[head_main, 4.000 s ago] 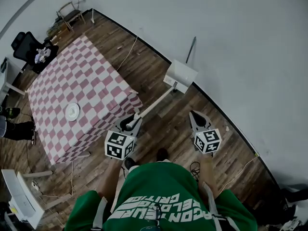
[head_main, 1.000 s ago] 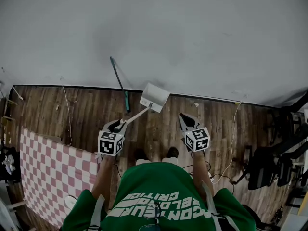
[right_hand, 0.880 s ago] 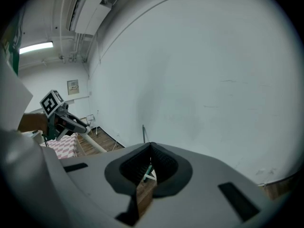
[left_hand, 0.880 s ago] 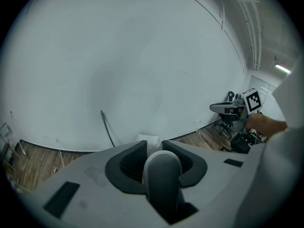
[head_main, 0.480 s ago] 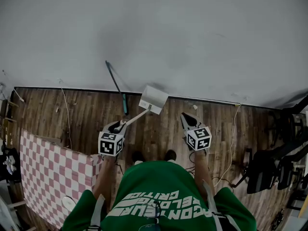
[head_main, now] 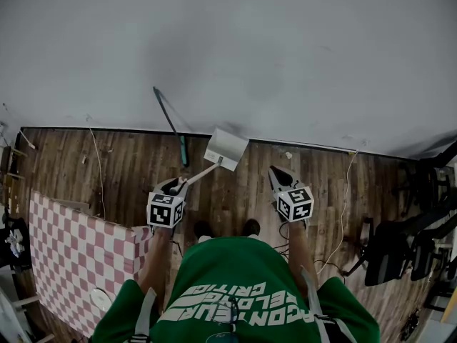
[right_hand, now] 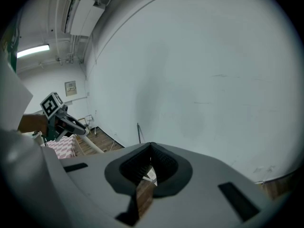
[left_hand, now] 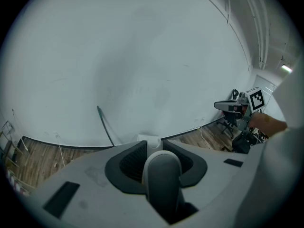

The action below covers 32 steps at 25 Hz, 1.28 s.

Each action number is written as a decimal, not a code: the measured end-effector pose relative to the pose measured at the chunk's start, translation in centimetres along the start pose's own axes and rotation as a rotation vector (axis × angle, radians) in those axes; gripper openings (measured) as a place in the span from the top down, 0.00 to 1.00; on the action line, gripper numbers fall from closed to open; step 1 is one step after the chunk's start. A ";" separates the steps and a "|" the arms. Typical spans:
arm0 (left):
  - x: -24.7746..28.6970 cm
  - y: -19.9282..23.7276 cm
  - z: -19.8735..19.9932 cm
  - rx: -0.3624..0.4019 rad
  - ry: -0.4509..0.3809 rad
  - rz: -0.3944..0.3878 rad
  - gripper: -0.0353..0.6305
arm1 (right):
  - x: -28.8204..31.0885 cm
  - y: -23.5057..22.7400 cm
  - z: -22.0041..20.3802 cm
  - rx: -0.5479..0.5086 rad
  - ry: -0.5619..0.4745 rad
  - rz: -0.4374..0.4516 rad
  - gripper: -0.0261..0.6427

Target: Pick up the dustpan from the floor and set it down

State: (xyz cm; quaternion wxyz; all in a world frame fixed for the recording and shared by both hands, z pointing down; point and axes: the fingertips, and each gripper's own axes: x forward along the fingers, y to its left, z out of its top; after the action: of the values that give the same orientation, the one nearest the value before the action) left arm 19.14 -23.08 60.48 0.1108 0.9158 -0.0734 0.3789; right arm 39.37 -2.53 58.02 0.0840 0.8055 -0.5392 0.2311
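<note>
Your left gripper (head_main: 173,185) has its jaws clamped on the grey handle (left_hand: 161,175) of the dustpan (head_main: 226,148). Your right gripper (head_main: 277,175) has its jaws closed on nothing. The pick-up looks done: the pan hangs low by the foot of the wall (head_main: 228,48), though I cannot tell whether it touches the floor (head_main: 128,163). Setting it down is left. Mind the stick (head_main: 170,120) leaning just left of the pan; the boards to its right are open.

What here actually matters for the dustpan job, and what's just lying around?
In the job:
dustpan, its handle clamped in the left gripper's jaws.

Lying about:
long pole leaning on the wall, checked table, plate on it, office chair.
</note>
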 end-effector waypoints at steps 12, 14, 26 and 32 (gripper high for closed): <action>3.7 0.3 -3.7 0.005 0.097 0.003 0.79 | -0.4 0.1 -1.8 -0.005 0.048 -0.014 0.95; 4.4 0.6 -4.4 0.007 0.113 0.002 0.79 | -0.3 0.2 -2.0 -0.003 0.052 -0.015 0.95; 8.3 1.7 -8.4 0.004 0.185 0.000 0.79 | -0.3 0.5 -3.6 0.008 0.089 -0.023 0.95; 11.0 2.5 -9.3 0.002 0.215 0.000 0.79 | -0.2 0.4 -4.6 0.016 0.117 -0.031 0.95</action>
State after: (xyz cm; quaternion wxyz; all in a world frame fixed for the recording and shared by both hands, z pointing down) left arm 20.04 -23.64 75.10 0.1172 0.8700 -0.0605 0.4752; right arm 37.63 -0.72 61.96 0.1126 0.7994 -0.5192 0.2807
